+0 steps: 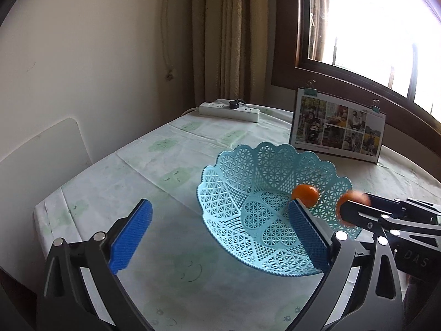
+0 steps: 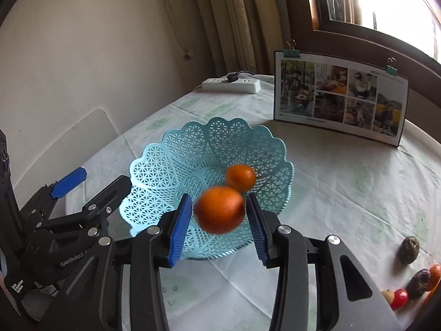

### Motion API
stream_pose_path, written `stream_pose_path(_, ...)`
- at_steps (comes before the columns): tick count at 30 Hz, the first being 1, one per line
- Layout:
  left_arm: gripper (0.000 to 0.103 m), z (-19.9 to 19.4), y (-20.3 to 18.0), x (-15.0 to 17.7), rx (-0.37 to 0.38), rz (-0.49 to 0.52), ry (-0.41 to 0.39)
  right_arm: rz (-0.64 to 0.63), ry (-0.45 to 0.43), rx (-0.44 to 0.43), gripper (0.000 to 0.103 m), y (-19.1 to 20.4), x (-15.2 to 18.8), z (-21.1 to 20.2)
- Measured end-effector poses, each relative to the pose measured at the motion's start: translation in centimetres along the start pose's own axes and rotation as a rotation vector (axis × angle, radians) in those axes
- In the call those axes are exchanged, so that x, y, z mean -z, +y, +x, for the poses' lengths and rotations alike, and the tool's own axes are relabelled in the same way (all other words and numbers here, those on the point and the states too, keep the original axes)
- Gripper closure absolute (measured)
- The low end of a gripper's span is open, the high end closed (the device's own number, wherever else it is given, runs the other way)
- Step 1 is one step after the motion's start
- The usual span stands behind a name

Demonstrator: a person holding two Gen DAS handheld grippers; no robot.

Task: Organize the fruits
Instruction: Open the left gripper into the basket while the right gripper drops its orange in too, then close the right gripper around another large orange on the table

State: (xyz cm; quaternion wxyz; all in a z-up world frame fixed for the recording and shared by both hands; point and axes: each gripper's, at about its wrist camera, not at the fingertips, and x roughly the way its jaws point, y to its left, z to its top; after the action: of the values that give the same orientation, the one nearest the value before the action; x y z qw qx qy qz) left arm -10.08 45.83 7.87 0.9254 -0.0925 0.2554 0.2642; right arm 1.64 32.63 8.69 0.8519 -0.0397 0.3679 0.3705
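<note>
A light blue lattice basket (image 1: 220,182) (image 2: 154,160) stands on the pale tablecloth. One orange (image 1: 304,194) (image 2: 240,178) lies inside it. A second orange (image 2: 219,209) (image 1: 352,207), motion-blurred, is between the blue pads of my right gripper (image 2: 218,197) above the basket's near side, with a thin gap on each side; that gripper is open. My left gripper (image 1: 220,207) (image 2: 96,182) is wide open and holds nothing, its right finger over the basket's near left rim. Loose fruits lie at the table's right: two dark brown ones (image 2: 410,249), a red one (image 2: 399,298), an orange one (image 2: 434,275).
A photo board (image 1: 337,128) (image 2: 340,96) with binder clips stands behind the basket under the window. A white power strip (image 1: 228,110) (image 2: 231,84) lies at the far table edge by the curtain. A white chair back (image 1: 41,151) is at the left.
</note>
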Motion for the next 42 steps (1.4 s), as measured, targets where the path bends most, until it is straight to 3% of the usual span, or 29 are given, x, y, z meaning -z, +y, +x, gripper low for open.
stream_pose_path(2,0.003,0.2,0.4,-0.1,-0.007,-0.014,0.008,0.009,-0.013,-0.001,0.042,-0.1,0.0,-0.2)
stream_pose_path(6,0.003,0.6,0.6,-0.1,-0.005,-0.038,0.017,0.049,-0.033,0.008,0.039,-1.1,0.3,-0.9)
stream_pose_path(8,0.003,0.5,0.4,-0.1,0.005,-0.04,0.015,0.074,-0.045,0.015,0.029,-2.0,0.5,-1.4)
stream_pose_path(17,0.003,-0.2,-2.3,0.0,0.076,0.002,0.018,0.186,-0.084,0.098,0.026,-7.1,2.7,-4.6)
stream_pose_path(27,0.003,-1.0,-6.4,0.5,0.139,0.07,0.043,0.328,-0.112,0.289,0.026,-15.4,6.9,-10.3)
stream_pose_path(36,0.003,-1.5,-9.8,0.6,0.161,0.112,0.049,0.453,-0.096,0.46,0.026,-21.8,12.3,-15.0)
stream_pose_path(42,0.003,-1.6,-12.3,0.8,0.187,0.143,0.056,0.473,-0.062,0.493,0.028,-23.9,14.4,-15.8)
